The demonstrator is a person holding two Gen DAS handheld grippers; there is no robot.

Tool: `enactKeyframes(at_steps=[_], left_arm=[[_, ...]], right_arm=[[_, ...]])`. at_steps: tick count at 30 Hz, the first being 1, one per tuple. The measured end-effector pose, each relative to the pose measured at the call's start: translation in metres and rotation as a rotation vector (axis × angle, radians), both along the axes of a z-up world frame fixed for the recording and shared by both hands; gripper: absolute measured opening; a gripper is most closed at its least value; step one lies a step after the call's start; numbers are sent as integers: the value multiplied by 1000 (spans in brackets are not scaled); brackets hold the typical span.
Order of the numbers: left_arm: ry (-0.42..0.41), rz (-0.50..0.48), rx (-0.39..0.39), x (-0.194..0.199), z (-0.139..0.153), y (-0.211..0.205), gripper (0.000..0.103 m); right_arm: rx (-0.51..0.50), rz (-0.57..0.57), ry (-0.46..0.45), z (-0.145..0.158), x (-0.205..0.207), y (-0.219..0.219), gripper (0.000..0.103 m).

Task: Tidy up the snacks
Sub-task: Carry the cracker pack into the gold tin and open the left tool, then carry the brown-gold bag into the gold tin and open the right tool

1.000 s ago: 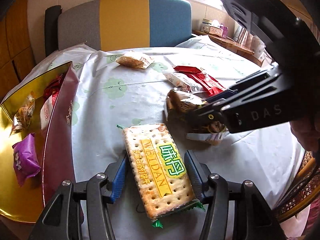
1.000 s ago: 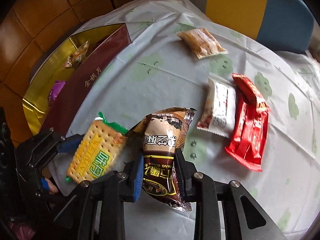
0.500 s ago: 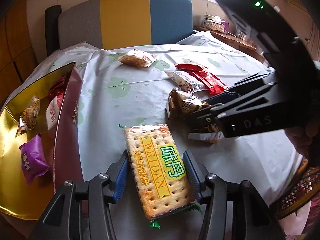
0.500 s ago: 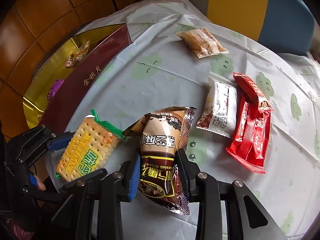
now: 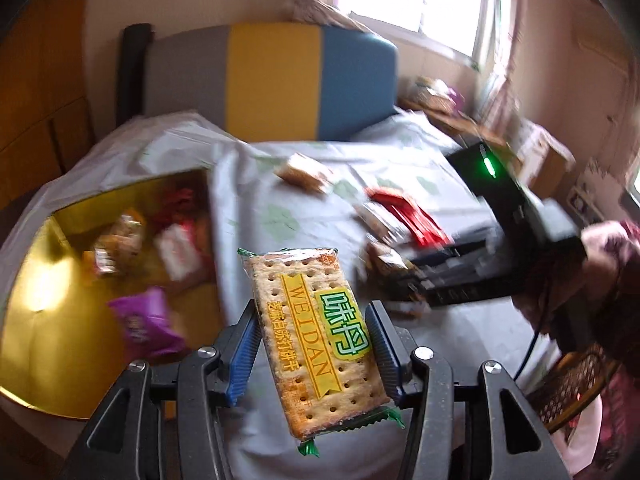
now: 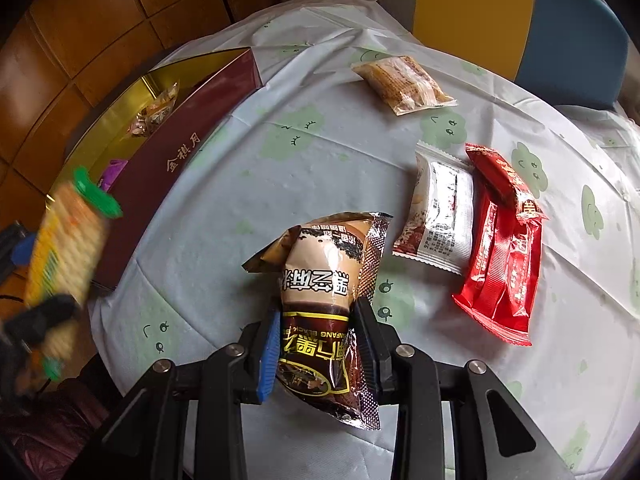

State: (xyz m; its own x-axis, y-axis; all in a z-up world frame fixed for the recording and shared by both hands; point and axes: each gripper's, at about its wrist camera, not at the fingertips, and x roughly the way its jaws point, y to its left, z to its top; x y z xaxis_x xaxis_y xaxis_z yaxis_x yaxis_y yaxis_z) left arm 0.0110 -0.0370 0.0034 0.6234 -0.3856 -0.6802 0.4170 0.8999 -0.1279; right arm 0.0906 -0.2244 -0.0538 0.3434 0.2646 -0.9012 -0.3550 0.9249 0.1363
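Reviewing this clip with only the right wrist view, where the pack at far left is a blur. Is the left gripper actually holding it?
Observer: Yes. The left gripper has jaws that have just been closing, and its blue pads press both long edges of the cracker pack.
Operator: What's inside the gold box?
Observer: A purple packet lies nearest the front of the gold box, other wrapped snacks behind it.
Operator: Anything on my gripper's outside?
Observer: A green light glows on the right gripper, which clamps the brown snack bag.

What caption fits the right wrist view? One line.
Right gripper shut on a brown snack packet above the tablecloth, red packets lying beside.
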Motion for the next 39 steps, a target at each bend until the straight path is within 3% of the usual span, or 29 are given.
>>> enactKeyframes(at_steps=[6, 14, 20, 24, 39], left_arm=[[29, 209, -64, 31, 12, 58, 53], [146, 457, -60, 54, -13, 124, 53], [220, 484, -62, 61, -35, 139, 54], [226, 475, -40, 60, -41, 135, 55], [145, 562, 73, 44, -28, 128, 55]], right_arm=[[-8, -1, -8, 0, -1, 1, 35], [-20, 3, -14, 0, -1, 3, 35], [-22, 3, -15, -1, 0, 3, 37], [-19, 1, -15, -2, 1, 2, 37], [-57, -2, -51, -2, -4, 7, 37]])
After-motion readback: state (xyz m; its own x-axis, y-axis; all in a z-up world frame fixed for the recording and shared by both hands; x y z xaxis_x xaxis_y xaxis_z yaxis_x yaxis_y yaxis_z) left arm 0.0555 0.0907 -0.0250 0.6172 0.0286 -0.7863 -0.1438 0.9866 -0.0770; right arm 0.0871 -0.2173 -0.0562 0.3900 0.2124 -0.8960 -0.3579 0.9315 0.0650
